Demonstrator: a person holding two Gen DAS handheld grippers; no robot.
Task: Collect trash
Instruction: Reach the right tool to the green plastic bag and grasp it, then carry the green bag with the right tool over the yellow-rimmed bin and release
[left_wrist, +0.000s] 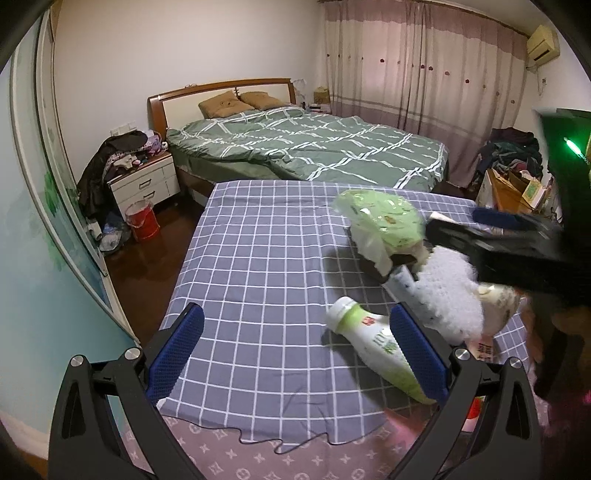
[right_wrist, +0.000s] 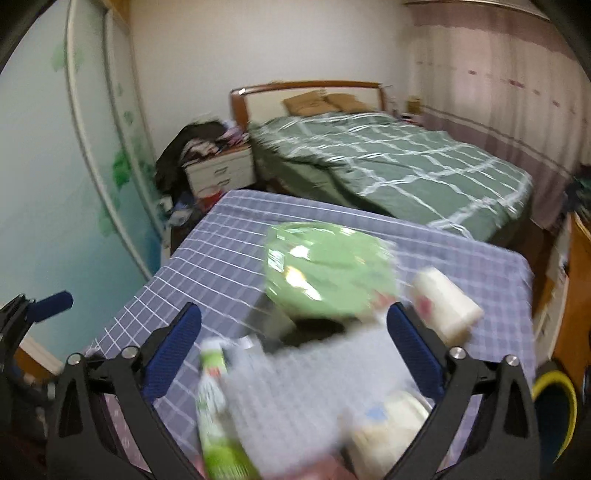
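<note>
Trash lies on a table with a blue checked cloth. A white and green plastic bottle lies on its side by my left gripper's right finger. A green plastic wrapper and white tissue paper lie behind it. My left gripper is open and empty above the cloth. My right gripper is open over the blurred tissue, with the green wrapper ahead, the bottle at lower left and a white roll to the right. The right gripper also shows in the left wrist view.
A bed with a green checked quilt stands behind the table. A white nightstand and red bucket are at the left. Piled clothes and boxes are at the right. A yellow-rimmed bin sits by the table's right side.
</note>
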